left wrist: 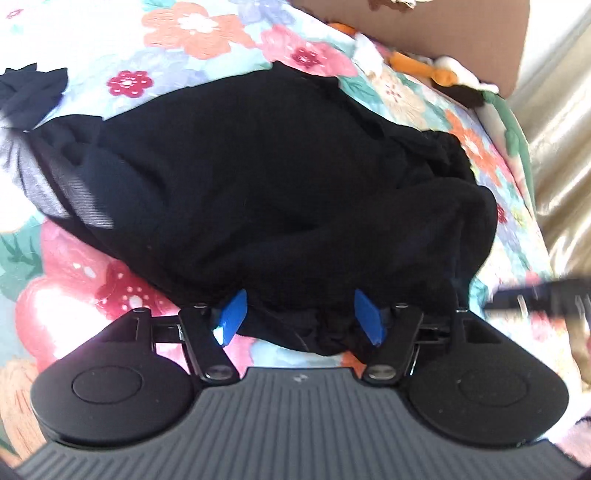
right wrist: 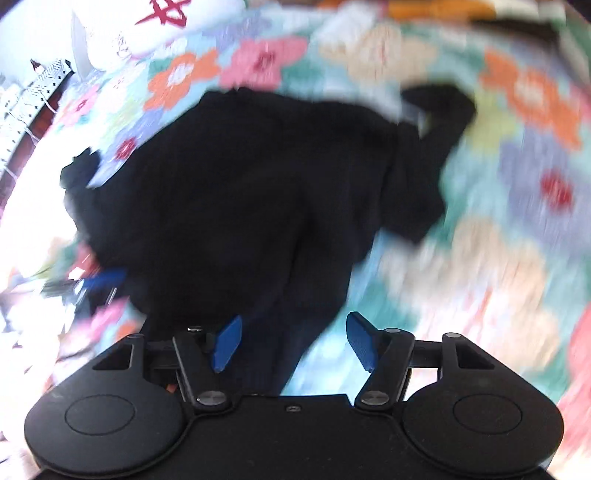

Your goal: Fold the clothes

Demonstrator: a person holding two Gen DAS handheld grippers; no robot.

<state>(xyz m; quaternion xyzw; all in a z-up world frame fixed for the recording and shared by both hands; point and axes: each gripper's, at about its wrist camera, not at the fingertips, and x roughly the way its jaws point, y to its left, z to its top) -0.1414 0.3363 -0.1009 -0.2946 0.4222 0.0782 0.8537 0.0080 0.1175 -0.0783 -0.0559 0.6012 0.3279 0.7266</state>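
Note:
A black garment [left wrist: 258, 177] lies bunched on a floral bedspread [left wrist: 177, 33]. My left gripper [left wrist: 301, 317] is at its near edge, jaws open, with the crumpled hem lying between the blue pads [left wrist: 232, 317]. In the blurred right wrist view the same garment [right wrist: 240, 192] spreads over the bedspread [right wrist: 517, 221]. My right gripper [right wrist: 293, 341] stands open over a narrow dark part of the cloth, and its pads [right wrist: 360, 341] are clear of it. The right gripper [left wrist: 535, 295] shows as a dark blur at the right of the left wrist view.
A second dark cloth [left wrist: 33, 88] lies at the far left. A cardboard box [left wrist: 424, 26] and a plush toy [left wrist: 443, 70] sit at the bed's far corner beside a golden curtain [left wrist: 554, 147]. A white pillow [right wrist: 159, 22] lies at the back.

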